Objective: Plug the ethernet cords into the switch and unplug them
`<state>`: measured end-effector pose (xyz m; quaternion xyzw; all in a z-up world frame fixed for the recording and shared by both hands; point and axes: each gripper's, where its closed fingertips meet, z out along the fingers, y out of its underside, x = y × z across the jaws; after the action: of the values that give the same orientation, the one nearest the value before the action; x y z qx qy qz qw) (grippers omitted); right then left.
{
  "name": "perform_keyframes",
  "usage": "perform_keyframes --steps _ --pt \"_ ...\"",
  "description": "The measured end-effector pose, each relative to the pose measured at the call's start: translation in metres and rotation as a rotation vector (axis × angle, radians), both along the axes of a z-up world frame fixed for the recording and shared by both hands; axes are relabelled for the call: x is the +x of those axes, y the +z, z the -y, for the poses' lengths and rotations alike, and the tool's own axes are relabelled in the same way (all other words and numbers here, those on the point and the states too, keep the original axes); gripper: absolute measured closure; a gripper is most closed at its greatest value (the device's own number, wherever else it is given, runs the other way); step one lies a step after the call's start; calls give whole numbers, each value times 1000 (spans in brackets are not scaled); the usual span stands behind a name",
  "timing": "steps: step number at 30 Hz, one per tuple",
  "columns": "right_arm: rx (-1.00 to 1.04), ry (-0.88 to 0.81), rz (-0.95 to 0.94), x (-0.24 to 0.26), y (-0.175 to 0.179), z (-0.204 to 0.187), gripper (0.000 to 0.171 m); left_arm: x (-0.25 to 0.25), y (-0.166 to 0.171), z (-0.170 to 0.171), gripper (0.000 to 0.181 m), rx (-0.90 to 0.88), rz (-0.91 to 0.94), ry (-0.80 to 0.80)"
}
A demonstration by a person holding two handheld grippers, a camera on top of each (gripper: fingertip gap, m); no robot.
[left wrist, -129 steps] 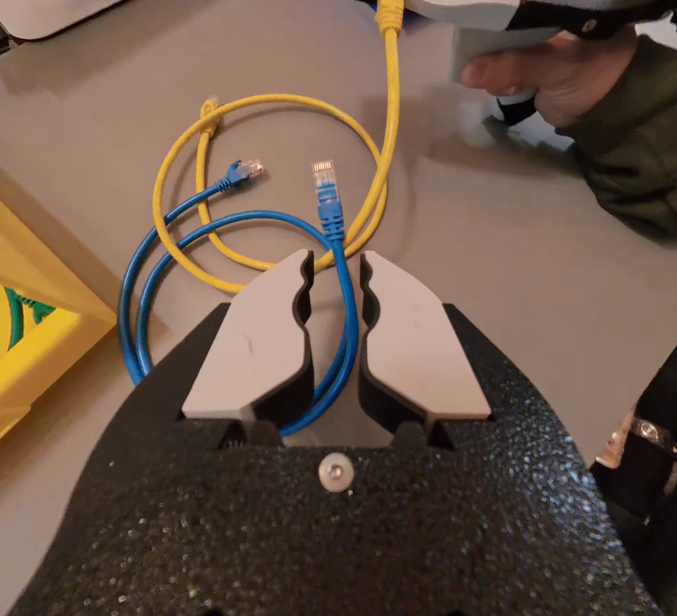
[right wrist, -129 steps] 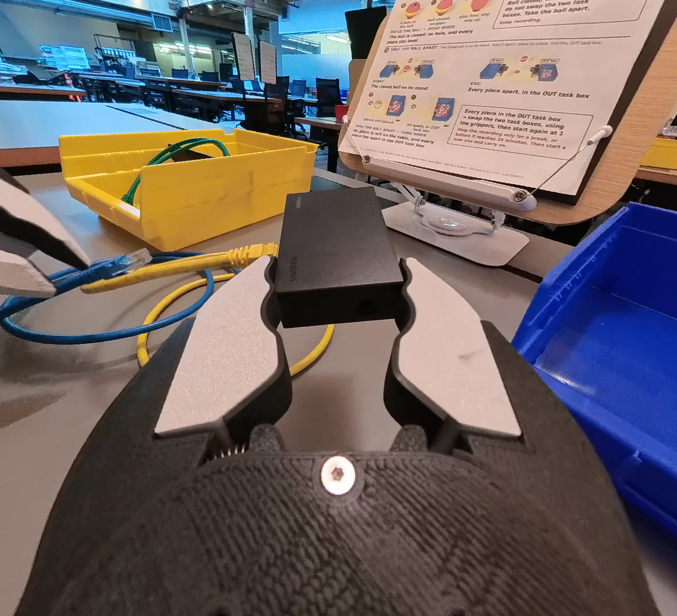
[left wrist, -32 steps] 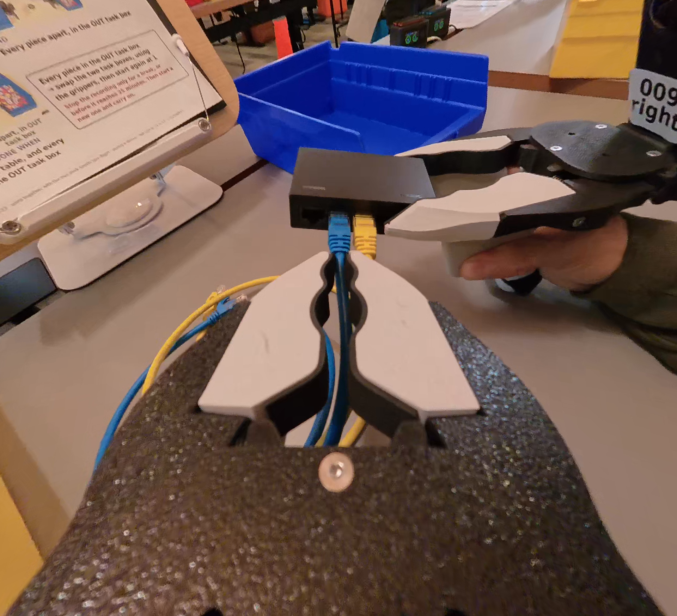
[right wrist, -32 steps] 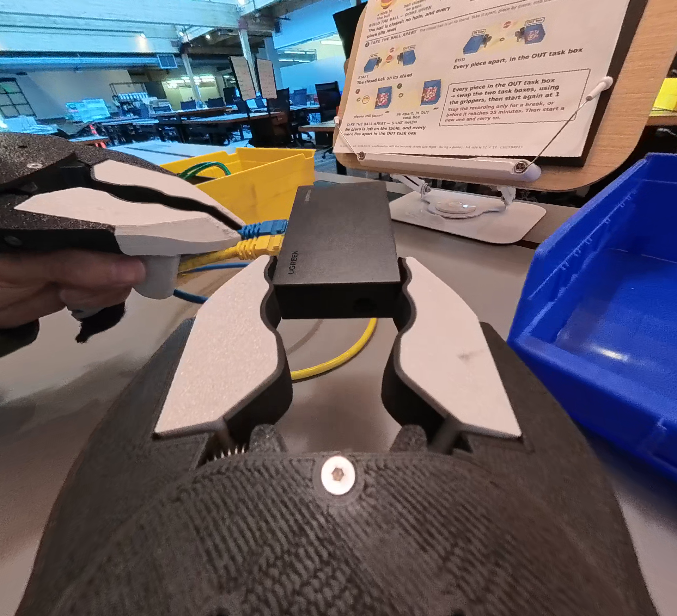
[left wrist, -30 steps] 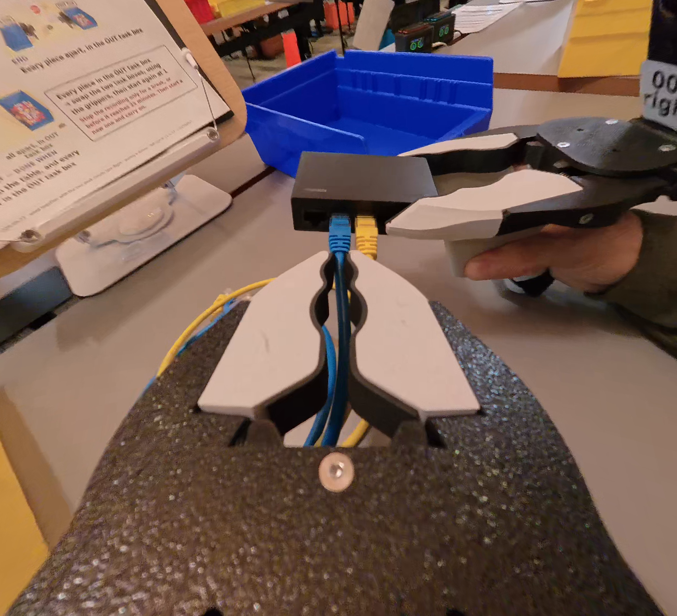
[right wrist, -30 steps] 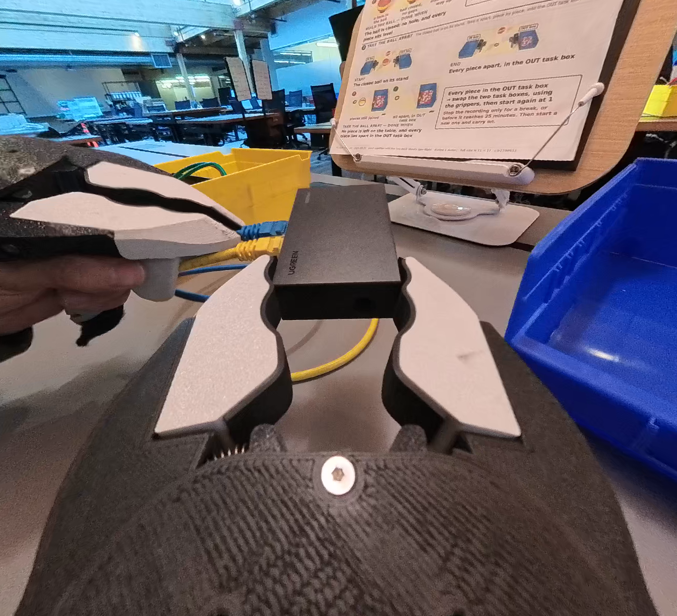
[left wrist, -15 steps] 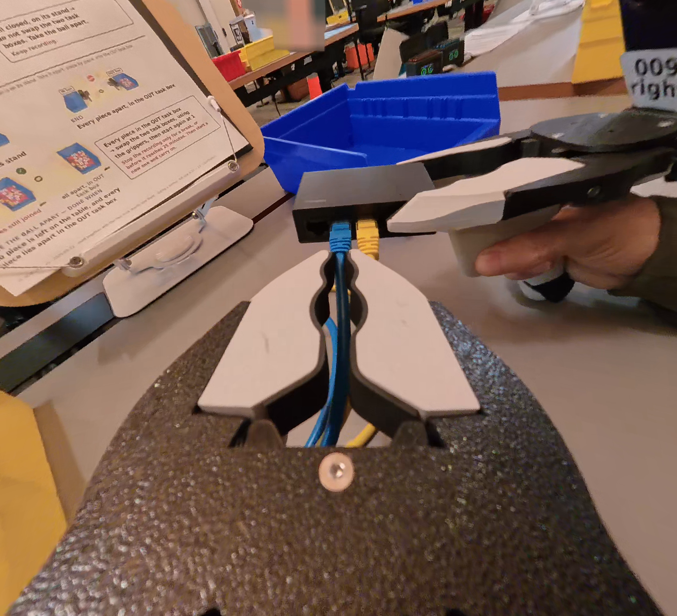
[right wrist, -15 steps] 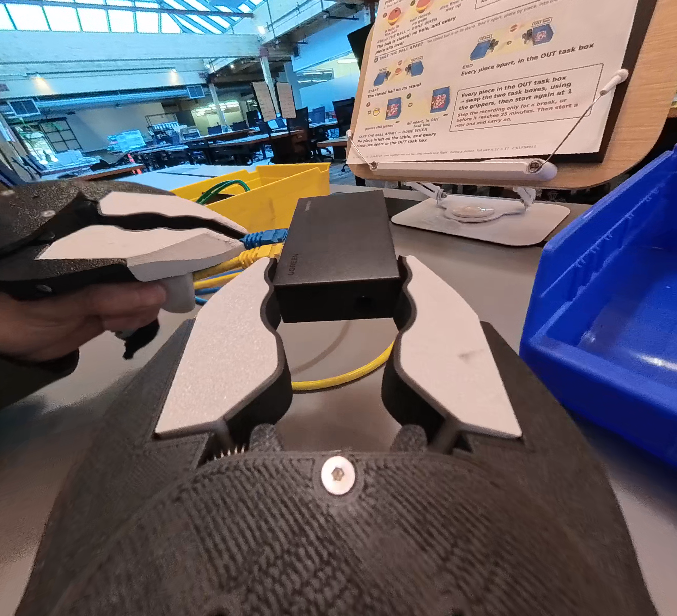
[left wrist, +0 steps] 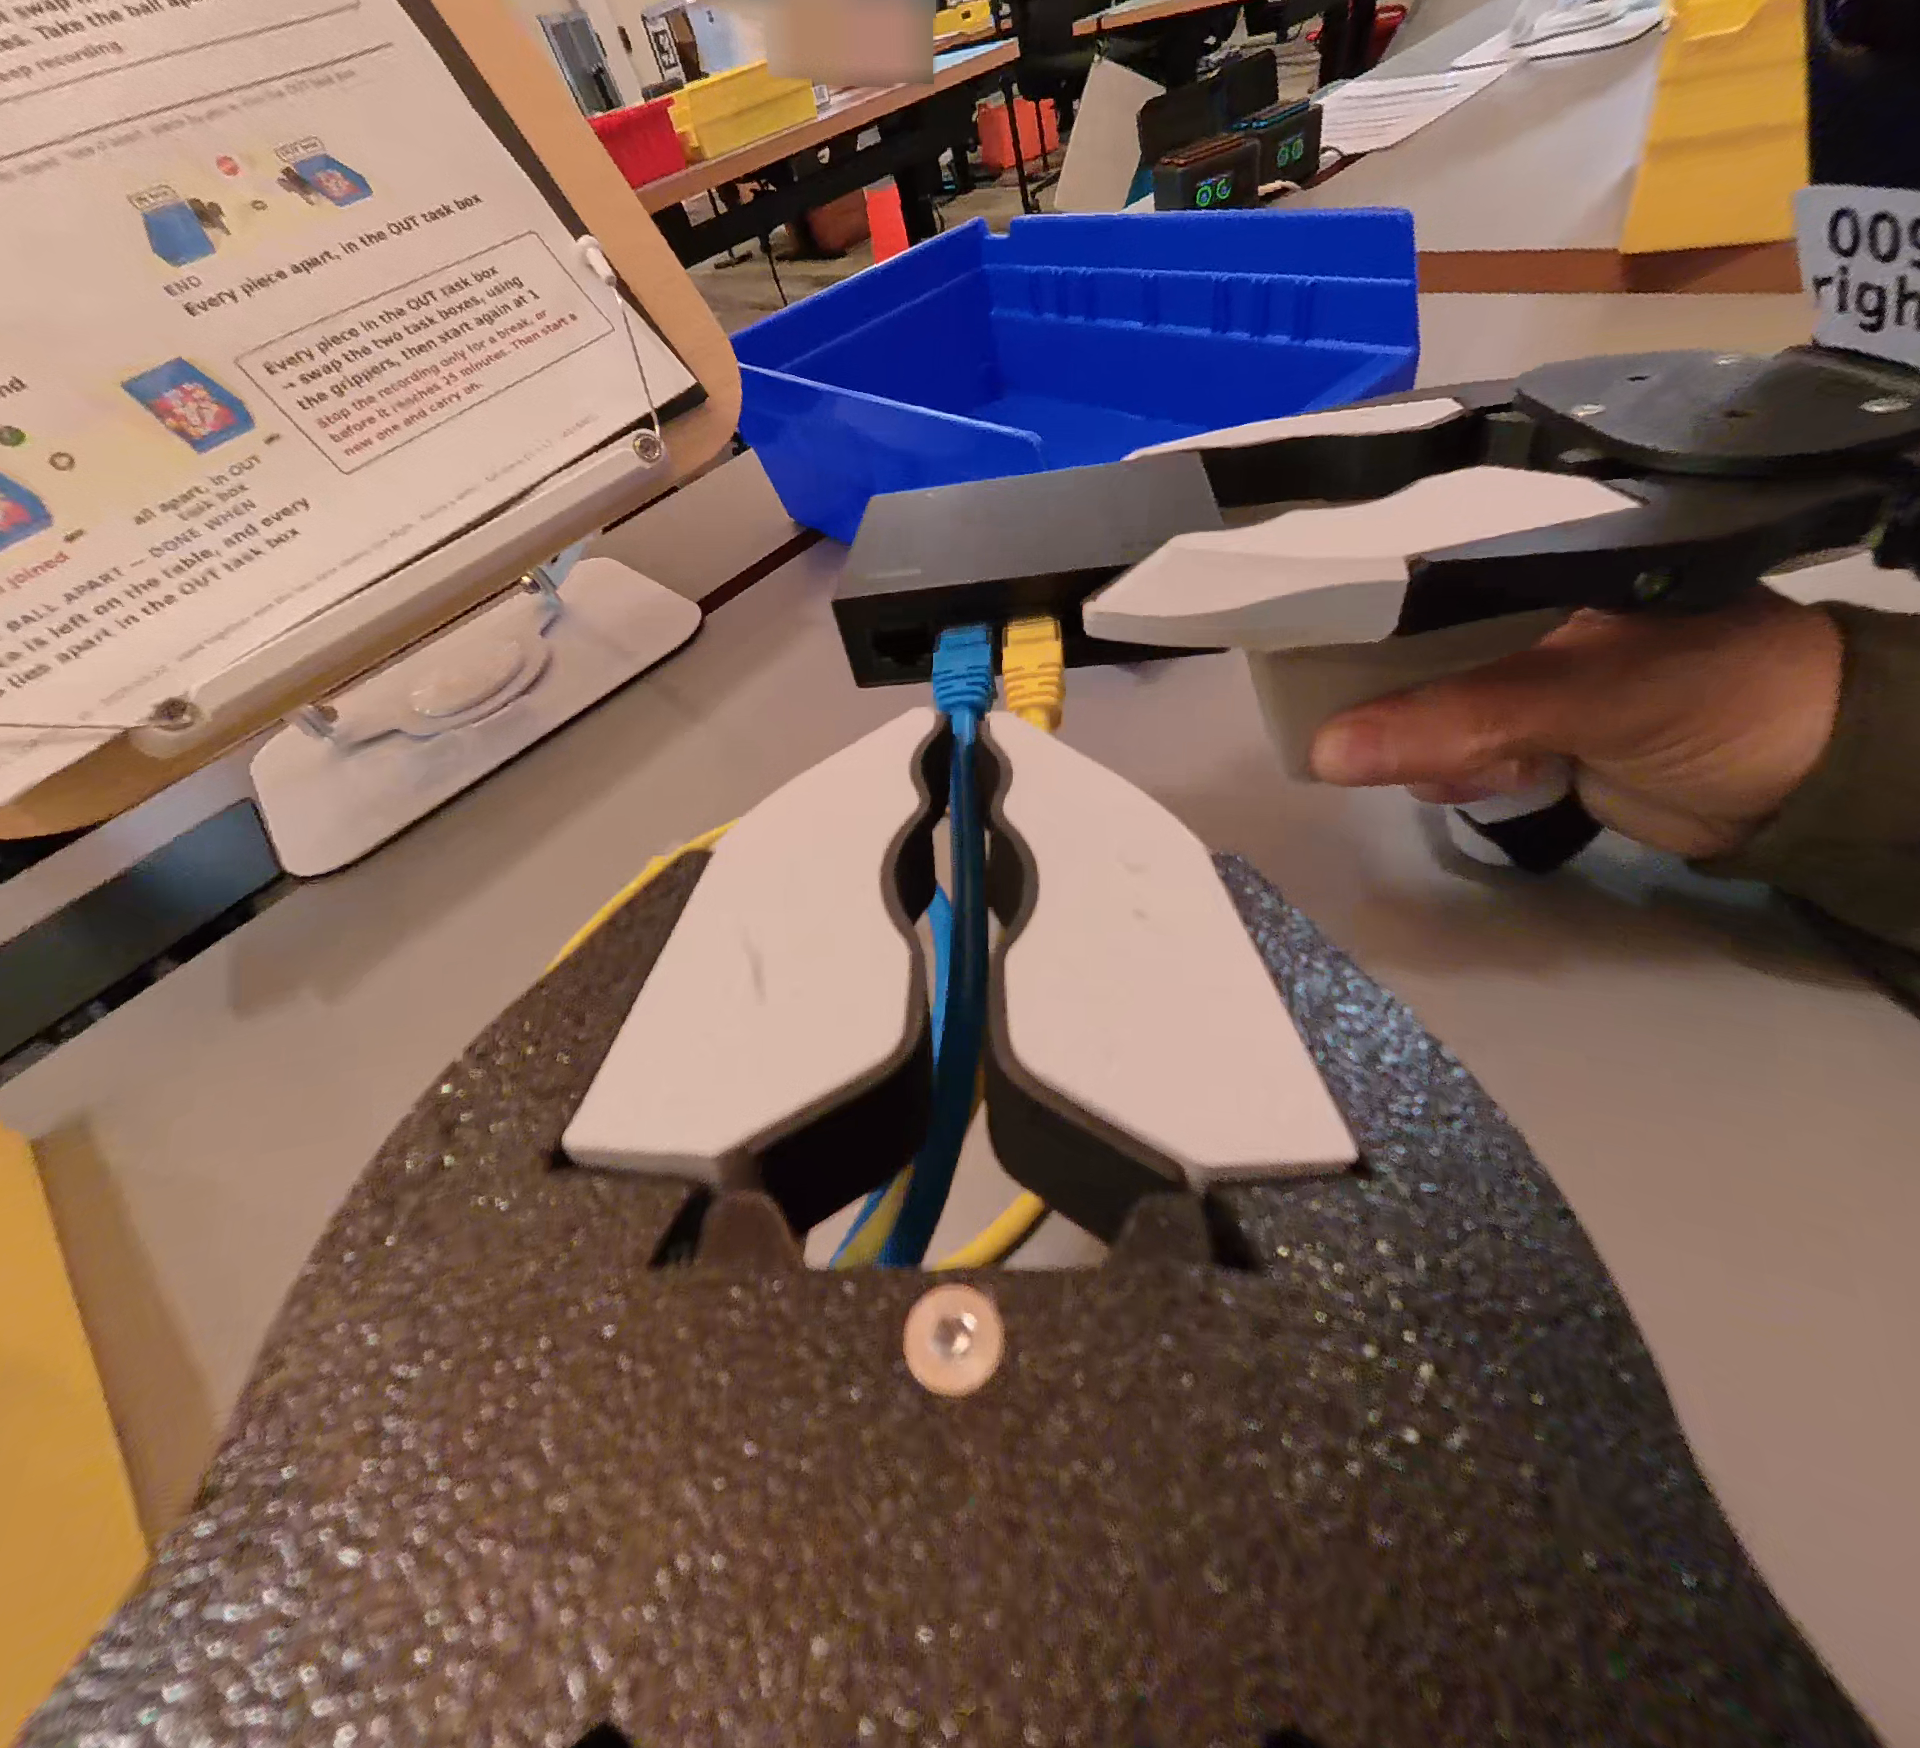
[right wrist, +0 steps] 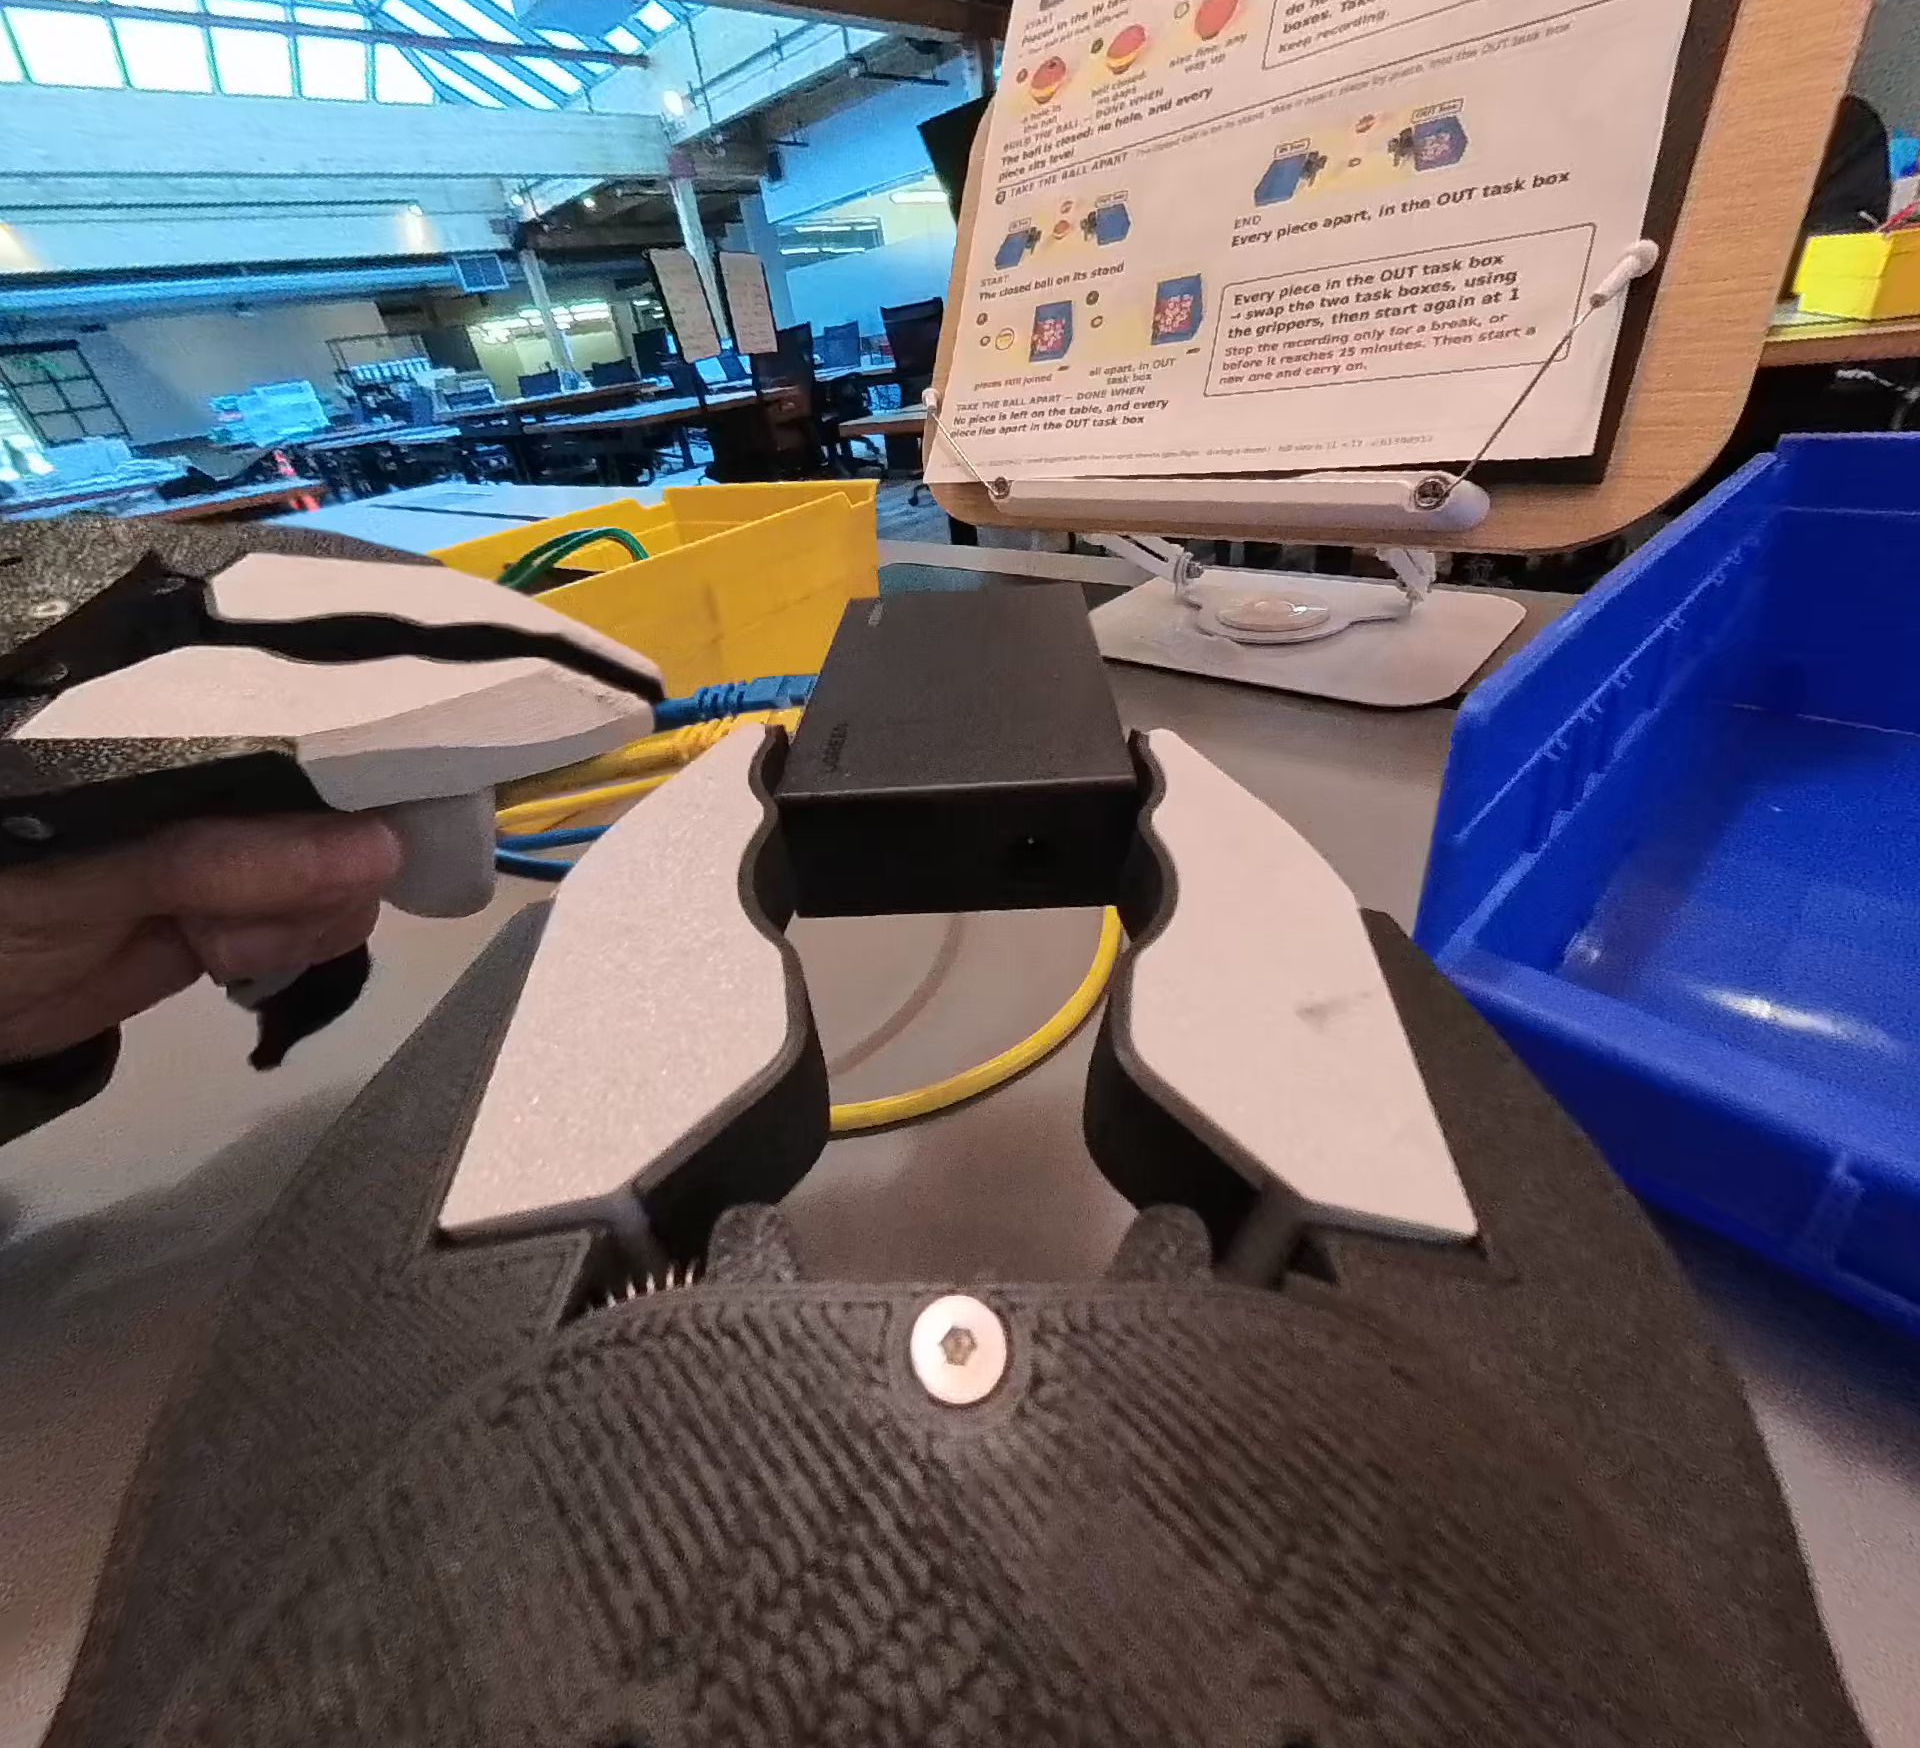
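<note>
The black switch (left wrist: 1029,545) is held above the grey table. My right gripper (right wrist: 956,753) is shut on its sides; the switch (right wrist: 961,711) fills the gap between the fingers. A blue ethernet cord (left wrist: 961,670) and a yellow ethernet cord (left wrist: 1034,675) are plugged side by side into its front ports. My left gripper (left wrist: 961,742) is shut on the blue cord just behind its plug. In the right wrist view the left gripper (right wrist: 644,696) comes in from the left, with the blue plug (right wrist: 727,696) and yellow plug (right wrist: 717,737) beside it.
A blue bin (left wrist: 1091,368) stands behind the switch, at the right in the right wrist view (right wrist: 1714,867). A yellow bin (right wrist: 727,566) with a green cord is at the far left. An instruction sheet on a stand (right wrist: 1351,244) stands at the back. A yellow cord loop (right wrist: 997,1064) lies under the switch.
Both grippers keep their holds. The views have shifted a little, with the switch and grippers lifted or tilted slightly; the cords stay plugged in.
</note>
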<state>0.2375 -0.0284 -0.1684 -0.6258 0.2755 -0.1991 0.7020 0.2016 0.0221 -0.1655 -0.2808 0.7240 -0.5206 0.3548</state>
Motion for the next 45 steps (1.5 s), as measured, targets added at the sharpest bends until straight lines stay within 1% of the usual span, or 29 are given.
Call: perform_keyframes --steps 6,10,12,16,20,23,24,26,29,30,32,34,36,38,41,43,45 --pt "6 -15 13 0 1 2 109 -4 -4 2 177 -63 -95 -33" --pt "1 -21 35 -2 3 1 109 -7 -5 2 174 -129 -172 -61" --pt "-6 -3 49 -4 3 -1 109 -5 -7 0 174 -134 -208 -40" --pt "-32 -30 69 -4 3 -2 109 -4 -14 -1 176 -120 -269 3" --pt "-30 -41 88 -4 5 -1 109 -5 -16 1 176 -164 -343 0" --pt "-31 -30 95 -5 5 -3 109 -7 -13 -1 175 -173 -364 -14" --pt "-22 -16 92 -6 5 -3 109 -8 -10 -1 172 -183 -389 -26" --pt "3 10 90 -7 7 -2 109 -7 2 -5 150 -259 -455 -43" --pt "26 46 104 -11 10 -3 109 -2 16 -10 129 -430 -666 -122" --pt "31 62 113 -14 11 -4 109 1 15 -13 123 -471 -747 -142" --pt "48 102 137 -20 13 -9 109 10 4 -17 118 -518 -889 -167" --pt "50 148 162 -28 15 -16 109 5 -3 -8 110 -605 -1063 -276" --pt "23 194 189 -37 14 -25 109 -1 -5 3 116 -692 -1178 -383" --pt "-14 212 212 -42 12 -31 109 -6 -6 10 141 -743 -1222 -455" --pt "-21 199 188 -38 10 -31 109 -1 -5 9 148 -814 -1228 -464" --pt "-42 190 187 -37 8 -33 109 1 -2 7 150 -810 -1242 -458" --pt "-72 188 196 -38 6 -36 109 1 3 4 153 -770 -1241 -449"
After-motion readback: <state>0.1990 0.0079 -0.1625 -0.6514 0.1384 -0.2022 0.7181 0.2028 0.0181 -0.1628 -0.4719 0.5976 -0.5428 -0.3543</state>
